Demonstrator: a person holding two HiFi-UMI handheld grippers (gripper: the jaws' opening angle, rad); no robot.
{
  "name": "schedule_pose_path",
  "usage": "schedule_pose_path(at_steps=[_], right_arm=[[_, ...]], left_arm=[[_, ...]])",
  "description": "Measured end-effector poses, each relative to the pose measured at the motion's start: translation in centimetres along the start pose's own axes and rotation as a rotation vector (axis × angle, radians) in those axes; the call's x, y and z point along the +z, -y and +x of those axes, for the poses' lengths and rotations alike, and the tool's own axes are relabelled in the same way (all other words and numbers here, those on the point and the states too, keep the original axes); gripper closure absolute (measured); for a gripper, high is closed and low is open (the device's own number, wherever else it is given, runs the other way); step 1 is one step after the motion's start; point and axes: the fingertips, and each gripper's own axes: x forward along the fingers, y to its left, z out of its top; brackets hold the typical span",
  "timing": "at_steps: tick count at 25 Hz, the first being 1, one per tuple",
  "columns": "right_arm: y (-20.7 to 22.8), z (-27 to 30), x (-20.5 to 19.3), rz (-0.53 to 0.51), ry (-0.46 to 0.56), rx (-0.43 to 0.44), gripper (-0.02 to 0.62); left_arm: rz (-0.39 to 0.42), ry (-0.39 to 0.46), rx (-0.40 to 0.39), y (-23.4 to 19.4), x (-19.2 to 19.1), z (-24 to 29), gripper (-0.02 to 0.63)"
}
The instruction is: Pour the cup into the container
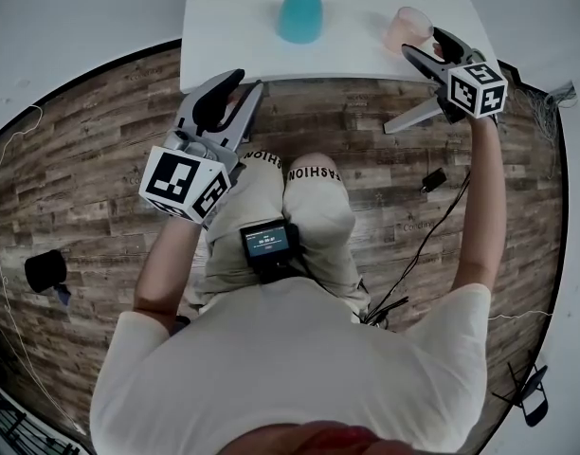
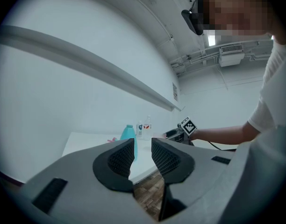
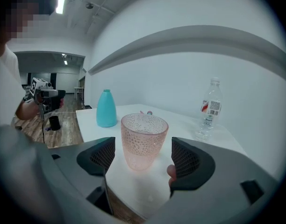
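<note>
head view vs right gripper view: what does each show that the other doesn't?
Head view only: the small black screen device at the person's waist, and the marker cube on the right claw.
Right gripper view only: that claw's pads standing apart on either side of the pink dimpled translucent cup, neither touching it; the clear plastic bottle with a red label in full.
Both: the cup, the teal bottle-shaped container, the white table, the left claw.

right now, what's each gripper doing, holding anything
left gripper: jaws slightly apart, holding nothing
right gripper: jaws wide open, the pink cup stands between them, not gripped
</note>
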Motion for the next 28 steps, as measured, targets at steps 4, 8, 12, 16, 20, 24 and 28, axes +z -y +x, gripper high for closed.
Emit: schedule_pose_path(at_steps=[4,8,12,16,20,24,28], right_arm=[[0.3,0.8,0.0,-0.001,-0.001,0.013,0.231],[0.4,1.9,0.4,-0.013,0.002,0.033,0.229],[-0.1,2.6,0.8,-0.019,0.002,0.044,0.229],[-0.2,3.2,0.4,-0.021,-0.009,0.052,0.229],[-0.3,3.4,0.5,-0.016,-0.007,0.053,0.229],[-0.3,3.4,0.4,-0.021,-0.005,0.052,0.229],[-0.1,3.4,0.8,-0.024,0.001,0.036,0.229]], left_arm=[[-0.004,-0.002,0.003,-0.2,-0.1,0.0,0.494],[-0.008,-0.008,0.007,-0.7,-0.4,0.0,0.494],[-0.011,-0.011,0.014,-1.0,-0.6,-0.3,0.494],[-0.014,-0.016,0.019,-1.1,-0.9,-0.4,0.494],[-0.015,-0.021,0.025,-1.2,-1.0,-0.6,0.494],[-0.012,-0.024,0.032,-1.1,-1.1,-0.7,0.494],[-0.010,-0.015,0.035,-1.2,-0.7,-0.7,0.494]])
